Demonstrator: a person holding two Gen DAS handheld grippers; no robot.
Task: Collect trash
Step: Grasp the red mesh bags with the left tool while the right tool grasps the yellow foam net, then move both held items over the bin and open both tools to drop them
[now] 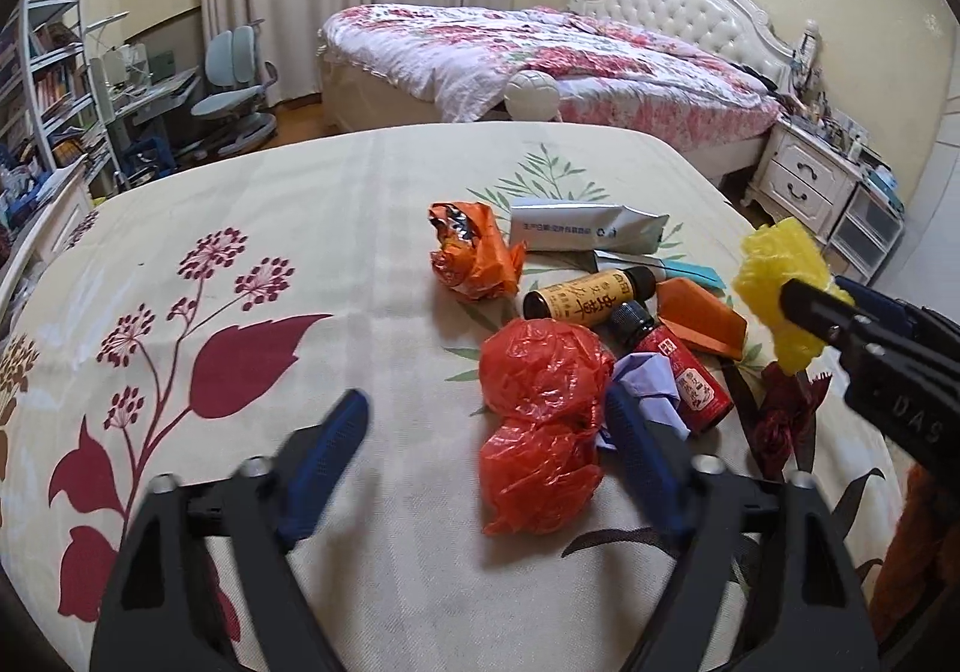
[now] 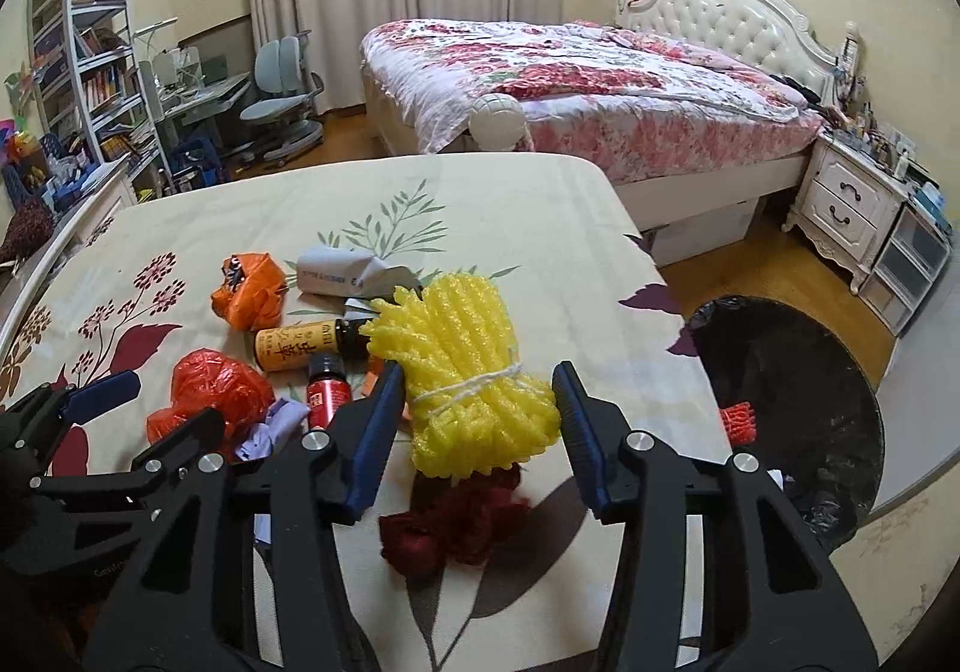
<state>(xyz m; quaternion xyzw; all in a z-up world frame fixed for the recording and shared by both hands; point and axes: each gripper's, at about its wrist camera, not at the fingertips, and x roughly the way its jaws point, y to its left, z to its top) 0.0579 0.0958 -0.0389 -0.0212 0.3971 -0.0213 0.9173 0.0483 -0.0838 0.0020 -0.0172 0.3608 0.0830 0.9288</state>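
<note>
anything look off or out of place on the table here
Nothing spilled or broken. The oddity is a trash pile on the tablecloth: crumpled orange wrapper, red plastic bag and two capped bottles lying on their sides, yellow-labelled and red-labelled.

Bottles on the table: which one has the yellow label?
The farther bottle, lying on its side behind the red-labelled bottle, beside the orange wrapper.

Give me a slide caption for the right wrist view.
Right gripper grips yellow foam net above tablecloth, beside lined bin.
</note>
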